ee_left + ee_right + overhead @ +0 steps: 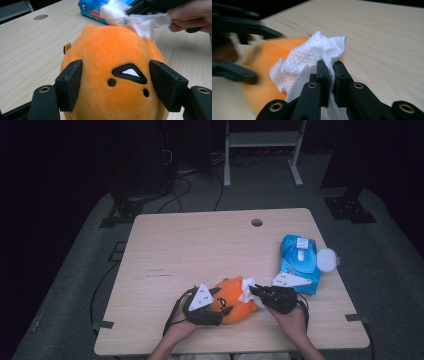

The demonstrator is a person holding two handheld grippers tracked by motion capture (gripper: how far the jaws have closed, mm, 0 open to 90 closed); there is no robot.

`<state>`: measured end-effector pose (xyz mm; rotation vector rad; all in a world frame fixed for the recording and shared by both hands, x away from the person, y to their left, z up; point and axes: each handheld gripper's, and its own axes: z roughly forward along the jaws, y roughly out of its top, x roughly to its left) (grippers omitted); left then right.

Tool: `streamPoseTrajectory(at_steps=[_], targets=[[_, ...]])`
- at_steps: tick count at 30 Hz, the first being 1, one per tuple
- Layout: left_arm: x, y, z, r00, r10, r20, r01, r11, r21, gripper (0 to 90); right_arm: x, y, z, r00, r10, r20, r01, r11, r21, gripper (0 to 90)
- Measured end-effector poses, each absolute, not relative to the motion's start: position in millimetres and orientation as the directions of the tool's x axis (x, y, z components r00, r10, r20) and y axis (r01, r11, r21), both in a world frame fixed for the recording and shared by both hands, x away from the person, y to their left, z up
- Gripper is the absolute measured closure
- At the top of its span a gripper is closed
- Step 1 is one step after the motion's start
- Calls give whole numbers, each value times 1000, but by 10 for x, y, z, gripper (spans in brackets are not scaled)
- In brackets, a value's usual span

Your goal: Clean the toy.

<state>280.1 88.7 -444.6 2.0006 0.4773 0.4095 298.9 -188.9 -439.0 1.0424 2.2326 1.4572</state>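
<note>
We see one orange soft toy (231, 306) lying on the worktop (200, 250), near the edge where the person sits. Our left gripper (226, 311) has its jaws on both sides of the toy, and they press into the plush, so it is clamped on the toy to keep it in place. Our right gripper (331, 65) has its jaws together on one white wipe (312, 60), pinched tight at its crumpled end. The wipe touches the top of the toy, on the side away from the toy's face. We think the toy is soft and light, so it will squash and could roll or slide if we let go; it is best held around its fat middle, like now. The wipe is thin and floppy and can tear, so we should hold it by a bunched part and rub gently. To the right of the toy, near it but apart, lies one blue pack of wipes (299, 262) with its round white lid (326, 259) flipped open. We count two grippers, one toy, one wipe and one pack.
</note>
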Motion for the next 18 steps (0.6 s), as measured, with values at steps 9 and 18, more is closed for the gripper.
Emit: streamPoseTrajectory(at_steps=[9,18], targets=[[2776,845,-4420,873,478,93,140,-429,892,255,2948,-1812,-4338,-737,659,150,384,226,895,840],[2844,906,-4419,856,517,7,228,-389,892,244,2872,-1753,-4315,-768,621,156,366,227,902,839]])
